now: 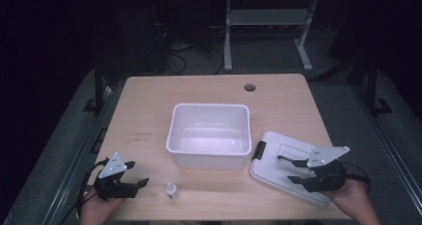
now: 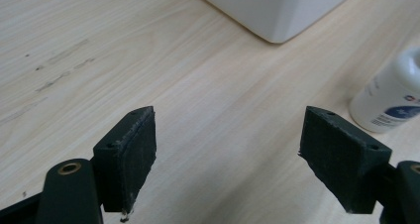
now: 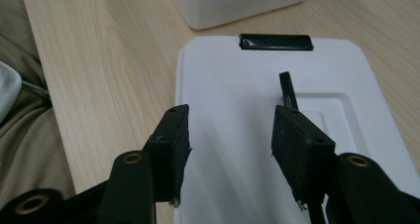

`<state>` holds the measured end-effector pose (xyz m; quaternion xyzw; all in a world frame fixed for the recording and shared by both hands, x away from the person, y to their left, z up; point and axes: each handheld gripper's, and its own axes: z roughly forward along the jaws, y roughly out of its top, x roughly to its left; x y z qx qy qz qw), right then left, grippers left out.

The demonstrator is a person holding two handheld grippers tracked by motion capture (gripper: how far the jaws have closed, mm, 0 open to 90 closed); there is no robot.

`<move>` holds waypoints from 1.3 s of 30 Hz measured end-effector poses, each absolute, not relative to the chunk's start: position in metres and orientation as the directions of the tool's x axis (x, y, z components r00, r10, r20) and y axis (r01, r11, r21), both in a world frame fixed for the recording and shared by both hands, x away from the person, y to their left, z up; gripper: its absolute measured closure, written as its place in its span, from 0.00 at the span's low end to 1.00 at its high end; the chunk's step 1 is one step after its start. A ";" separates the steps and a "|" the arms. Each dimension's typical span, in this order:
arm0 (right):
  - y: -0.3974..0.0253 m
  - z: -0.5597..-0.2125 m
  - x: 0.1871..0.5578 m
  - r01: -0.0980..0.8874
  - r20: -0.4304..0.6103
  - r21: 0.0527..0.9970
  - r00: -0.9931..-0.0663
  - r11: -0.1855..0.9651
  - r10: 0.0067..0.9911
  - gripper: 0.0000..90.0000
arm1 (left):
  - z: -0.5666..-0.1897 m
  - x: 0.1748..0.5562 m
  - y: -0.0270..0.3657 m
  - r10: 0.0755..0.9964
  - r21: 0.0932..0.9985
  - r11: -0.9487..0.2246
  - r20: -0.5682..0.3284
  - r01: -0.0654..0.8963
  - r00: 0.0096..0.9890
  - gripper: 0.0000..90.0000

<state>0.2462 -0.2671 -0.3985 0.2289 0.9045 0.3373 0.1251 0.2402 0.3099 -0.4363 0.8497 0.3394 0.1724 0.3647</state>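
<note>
Only part of the small white bottle (image 2: 391,97) shows in your left gripper view, cut off at the frame's right edge, its label print too small to read. Your left gripper (image 1: 133,177) hovers low over the table (image 1: 149,110), jaws spread wide and holding nothing, the bottle just beside it. Your right gripper (image 3: 230,135) hangs over the white lid (image 3: 233,85), jaws partly open and empty. Count one bottle, one lid, one open white bin (image 1: 209,158) mid-table, and two black latches on the lid.
</note>
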 end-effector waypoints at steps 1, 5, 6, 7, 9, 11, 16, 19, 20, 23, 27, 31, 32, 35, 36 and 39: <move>-0.266 -0.399 0.245 0.325 -0.073 0.674 -0.864 0.664 0.497 0.53 | -0.436 0.240 0.310 0.696 0.733 -0.512 0.049 0.447 0.717 0.25; -0.263 -0.402 0.242 0.314 -0.082 0.687 -0.863 0.655 0.499 0.50 | -0.431 0.235 0.313 0.659 0.727 -0.538 0.046 0.427 0.751 0.25; -0.263 -0.403 0.241 0.310 -0.085 0.690 -0.863 0.654 0.498 0.50 | -0.430 0.235 0.314 0.645 0.728 -0.543 0.041 0.420 0.763 0.25; -0.263 -0.403 0.241 0.310 -0.085 0.690 -0.863 0.654 0.498 0.50 | -0.430 0.235 0.314 0.645 0.728 -0.543 0.041 0.420 0.763 0.25; -0.262 -0.404 0.241 0.309 -0.079 0.699 -0.863 0.645 0.498 0.49 | -0.426 0.233 0.315 0.618 0.727 -0.556 0.037 0.403 0.786 0.25; -0.260 -0.408 0.240 0.313 -0.081 0.689 -0.863 0.654 0.498 0.49 | -0.421 0.230 0.316 0.586 0.722 -0.574 0.031 0.387 0.810 0.25; -0.260 -0.413 0.237 0.304 -0.083 0.708 -0.860 0.637 0.503 0.47 | -0.414 0.228 0.314 0.548 0.711 -0.601 0.034 0.365 0.836 0.26; -0.261 -0.417 0.237 0.314 -0.072 0.709 -0.859 0.632 0.507 0.45 | -0.408 0.228 0.310 0.516 0.708 -0.613 0.025 0.349 0.856 0.28; -0.260 -0.417 0.237 0.314 -0.069 0.712 -0.859 0.628 0.508 0.45 | -0.408 0.228 0.310 0.516 0.708 -0.613 0.025 0.349 0.856 0.28; -0.260 -0.418 0.236 0.313 -0.074 0.714 -0.855 0.626 0.513 0.43 | -0.406 0.229 0.306 0.491 0.693 -0.637 0.028 0.337 0.870 0.29; -0.260 -0.419 0.237 0.316 -0.070 0.717 -0.854 0.621 0.516 0.42 | -0.403 0.230 0.303 0.473 0.692 -0.644 0.025 0.326 0.880 0.32; -0.258 -0.420 0.237 0.325 -0.071 0.704 -0.852 0.631 0.518 0.39 | -0.402 0.231 0.299 0.461 0.677 -0.665 0.039 0.316 0.887 0.33; -0.258 -0.420 0.237 0.319 -0.075 0.705 -0.854 0.633 0.514 0.39 | -0.402 0.231 0.299 0.461 0.677 -0.665 0.039 0.316 0.887 0.33; -0.255 -0.421 0.237 0.320 -0.056 0.715 -0.859 0.621 0.508 0.39 | -0.401 0.231 0.296 0.452 0.676 -0.670 0.043 0.307 0.891 0.35; -0.255 -0.421 0.238 0.330 -0.035 0.721 -0.861 0.609 0.508 0.39 | -0.401 0.231 0.295 0.448 0.675 -0.672 0.041 0.306 0.893 0.35; -0.251 -0.422 0.240 0.325 -0.040 0.711 -0.867 0.624 0.497 0.38 | -0.401 0.231 0.293 0.445 0.674 -0.674 0.042 0.304 0.894 0.36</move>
